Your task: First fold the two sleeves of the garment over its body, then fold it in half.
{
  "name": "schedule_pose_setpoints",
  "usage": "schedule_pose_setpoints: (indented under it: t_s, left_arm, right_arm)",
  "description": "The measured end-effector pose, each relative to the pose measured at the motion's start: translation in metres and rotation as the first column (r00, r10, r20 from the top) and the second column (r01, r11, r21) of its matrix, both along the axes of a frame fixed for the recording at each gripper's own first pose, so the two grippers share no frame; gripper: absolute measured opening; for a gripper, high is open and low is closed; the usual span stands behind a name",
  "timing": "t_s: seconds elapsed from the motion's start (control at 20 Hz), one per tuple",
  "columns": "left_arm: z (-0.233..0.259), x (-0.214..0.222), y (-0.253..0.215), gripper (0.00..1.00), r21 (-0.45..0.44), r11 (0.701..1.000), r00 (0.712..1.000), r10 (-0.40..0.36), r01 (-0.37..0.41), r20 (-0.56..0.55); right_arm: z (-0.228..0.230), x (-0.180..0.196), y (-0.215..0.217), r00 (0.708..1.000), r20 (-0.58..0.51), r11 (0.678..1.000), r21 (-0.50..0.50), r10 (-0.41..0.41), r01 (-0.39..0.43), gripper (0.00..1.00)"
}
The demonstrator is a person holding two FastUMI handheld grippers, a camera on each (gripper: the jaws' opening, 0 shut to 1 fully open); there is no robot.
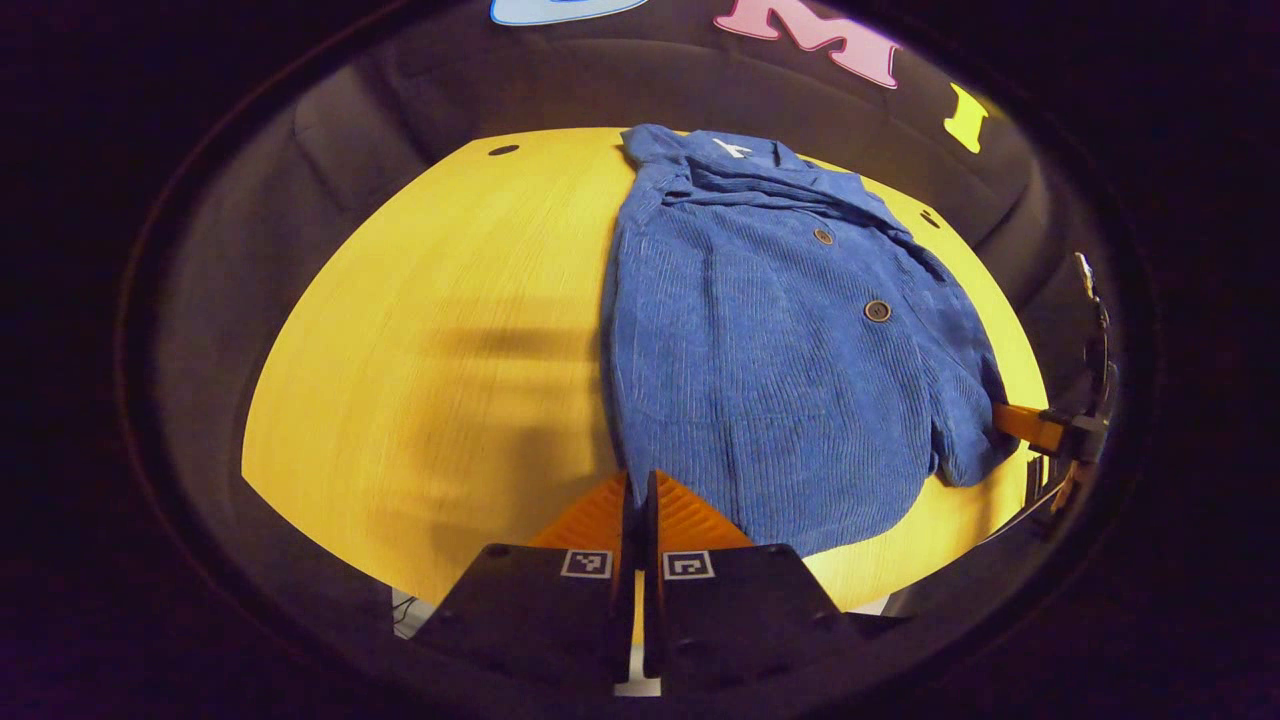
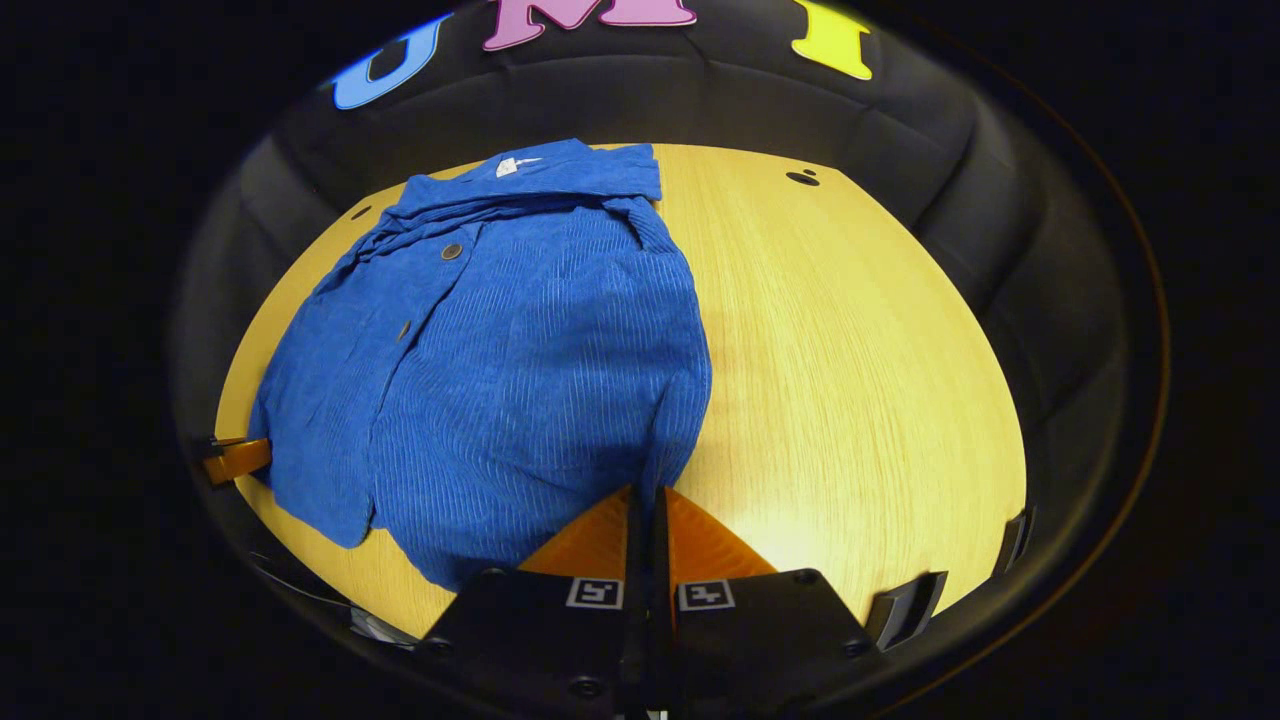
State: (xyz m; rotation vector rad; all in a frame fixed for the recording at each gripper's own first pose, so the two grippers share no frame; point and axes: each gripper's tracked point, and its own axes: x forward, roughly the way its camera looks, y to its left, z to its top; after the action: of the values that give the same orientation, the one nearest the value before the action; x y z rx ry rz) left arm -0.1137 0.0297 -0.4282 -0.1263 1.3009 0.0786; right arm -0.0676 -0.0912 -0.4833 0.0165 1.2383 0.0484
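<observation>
A blue corduroy jacket (image 1: pixel 770 340) lies flat and buttoned on the yellow wooden table (image 1: pixel 450 330), collar at the far end. No sleeve sticks out past its sides. In the left gripper view, my left gripper (image 1: pixel 640 485) is shut on the near left hem corner. Farther off, the right gripper (image 1: pixel 1020 425) meets the jacket's right hem corner. In the right gripper view, my right gripper (image 2: pixel 648 500) is shut on the near right edge of the jacket (image 2: pixel 520 350). The left gripper (image 2: pixel 235 460) pokes in at that view's left side, touching the hem.
Bare table (image 2: pixel 850 350) stretches out on the side of the jacket away from each other gripper. Small dark holes (image 1: pixel 503 150) (image 2: pixel 802 178) mark the tabletop near its far edge. The booth's black cloth wall surrounds the table.
</observation>
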Motion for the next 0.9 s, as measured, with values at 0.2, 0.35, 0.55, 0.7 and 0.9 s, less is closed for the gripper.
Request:
schedule_pose_setpoints:
  t_s: [0.2,0.35,0.55,0.7,0.9]
  left_arm:
    - [0.004,0.001,-0.013,0.0,-0.116,0.993,1.0,0.03,-0.03,-0.002]
    - [0.015,0.01,-0.016,0.0,-0.154,0.987,0.999,0.046,-0.044,0.011]
    - [0.056,0.043,-0.022,0.0,-0.206,0.978,0.993,0.053,-0.03,0.109]
    - [0.078,0.075,-0.021,0.0,-0.208,0.978,0.986,0.029,0.006,0.163]
    - [0.103,0.137,-0.012,0.0,-0.211,0.977,0.969,0.018,0.036,0.248]
  right_arm:
    - [0.002,0.001,0.001,0.998,-0.033,0.995,0.076,-0.061,0.064,0.05]
    - [0.018,0.008,0.014,0.996,-0.02,0.987,0.133,-0.085,0.086,0.05]
    - [0.055,0.042,0.032,0.996,0.062,0.981,0.188,-0.064,0.052,0.05]
    - [0.087,0.082,0.045,0.99,0.136,0.975,0.221,-0.038,0.007,0.05]
    - [0.126,0.149,0.056,0.97,0.243,0.966,0.257,-0.029,-0.036,0.05]
